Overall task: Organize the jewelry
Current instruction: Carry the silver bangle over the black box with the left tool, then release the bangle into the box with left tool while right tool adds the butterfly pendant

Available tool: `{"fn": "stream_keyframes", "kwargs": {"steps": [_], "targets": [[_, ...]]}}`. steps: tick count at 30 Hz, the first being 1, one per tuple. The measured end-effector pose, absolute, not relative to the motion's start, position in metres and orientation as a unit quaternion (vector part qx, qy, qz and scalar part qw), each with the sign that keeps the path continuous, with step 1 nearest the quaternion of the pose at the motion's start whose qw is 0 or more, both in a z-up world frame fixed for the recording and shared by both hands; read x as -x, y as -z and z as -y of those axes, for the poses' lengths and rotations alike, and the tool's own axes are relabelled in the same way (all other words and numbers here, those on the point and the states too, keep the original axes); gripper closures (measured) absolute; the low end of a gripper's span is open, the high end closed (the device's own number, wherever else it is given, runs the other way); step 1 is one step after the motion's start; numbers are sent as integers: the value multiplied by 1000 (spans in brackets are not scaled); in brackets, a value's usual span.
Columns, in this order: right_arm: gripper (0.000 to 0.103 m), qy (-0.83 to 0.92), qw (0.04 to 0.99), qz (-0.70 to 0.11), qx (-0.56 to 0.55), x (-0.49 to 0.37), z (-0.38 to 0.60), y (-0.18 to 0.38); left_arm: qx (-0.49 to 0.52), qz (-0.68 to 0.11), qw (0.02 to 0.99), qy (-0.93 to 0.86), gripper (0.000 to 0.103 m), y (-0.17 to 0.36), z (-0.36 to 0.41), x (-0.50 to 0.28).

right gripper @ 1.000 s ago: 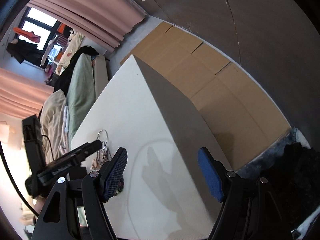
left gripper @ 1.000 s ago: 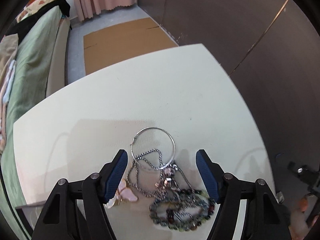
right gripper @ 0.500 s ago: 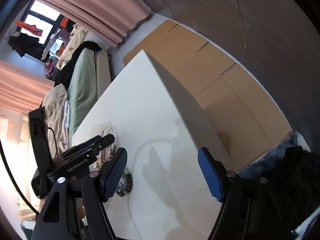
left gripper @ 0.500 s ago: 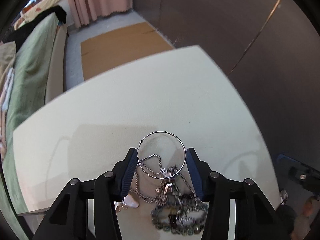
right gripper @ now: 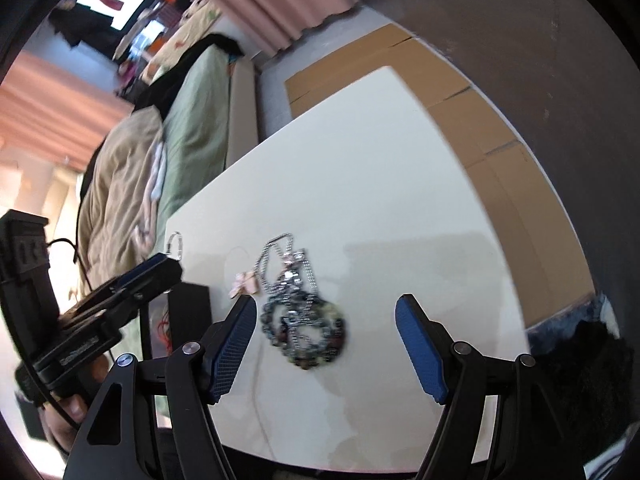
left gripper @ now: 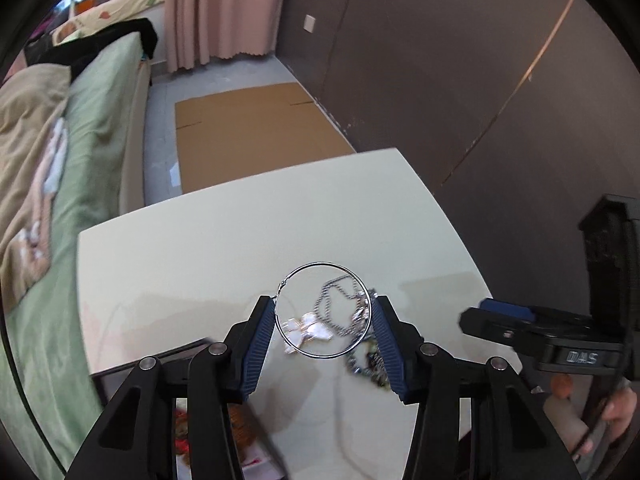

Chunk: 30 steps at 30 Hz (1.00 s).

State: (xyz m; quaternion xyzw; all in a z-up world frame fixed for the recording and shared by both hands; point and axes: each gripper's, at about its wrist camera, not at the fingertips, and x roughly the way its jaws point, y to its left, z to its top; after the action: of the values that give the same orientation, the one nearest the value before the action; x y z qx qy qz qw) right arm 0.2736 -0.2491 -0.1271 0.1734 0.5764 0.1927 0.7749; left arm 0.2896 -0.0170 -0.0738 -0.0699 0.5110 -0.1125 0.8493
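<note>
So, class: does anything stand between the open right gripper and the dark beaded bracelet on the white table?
Nothing visible does: the right gripper hangs open over the dark beaded bracelet, though a silver chain lies tangled across it.

The left gripper (left gripper: 323, 325) has its blue-padded fingers (left gripper: 260, 344) drawn in against the two sides of a silver hoop (left gripper: 322, 269), which is pinched between them and held clear above the tabletop (left gripper: 208, 248). Seen from the right wrist, this gripper sits at the left edge, tilted, a bare hand (right gripper: 66, 420) wrapped around its handle. The right gripper (right gripper: 325, 344) hangs over the tabletop with its fingers (right gripper: 420, 354) spread wide apart and nothing between them
</note>
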Motion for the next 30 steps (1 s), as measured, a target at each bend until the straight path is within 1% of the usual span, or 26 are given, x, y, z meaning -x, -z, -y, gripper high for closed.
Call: {"fn": "stream_keyframes", "kwargs": {"steps": [5,8,11,13,14,21,30], "targets": [[32,-231,762,-591,-128,-276,209,123,91,-493,859,102,51,57,-16,-278],[35,-247,749,-606,-103,-280,184,124,100,-486,864,87,51,50,-35,-271],[43,-259,737,-618,-83,-282,161,129,106,-481,867,73,51,46,-52,-259],[52,-267,727,-628,-75,-284,148,134,111,-478,869,65,51,45,-63,-254],[53,-268,721,-634,-73,-286,142,137,113,-477,870,60,51,45,-69,-251],[53,-271,714,-644,-48,-292,121,145,137,-469,872,38,51,45,-98,-238],[53,-242,721,-650,3,-292,98,159,138,-478,867,35,51,53,-110,-227]]}}
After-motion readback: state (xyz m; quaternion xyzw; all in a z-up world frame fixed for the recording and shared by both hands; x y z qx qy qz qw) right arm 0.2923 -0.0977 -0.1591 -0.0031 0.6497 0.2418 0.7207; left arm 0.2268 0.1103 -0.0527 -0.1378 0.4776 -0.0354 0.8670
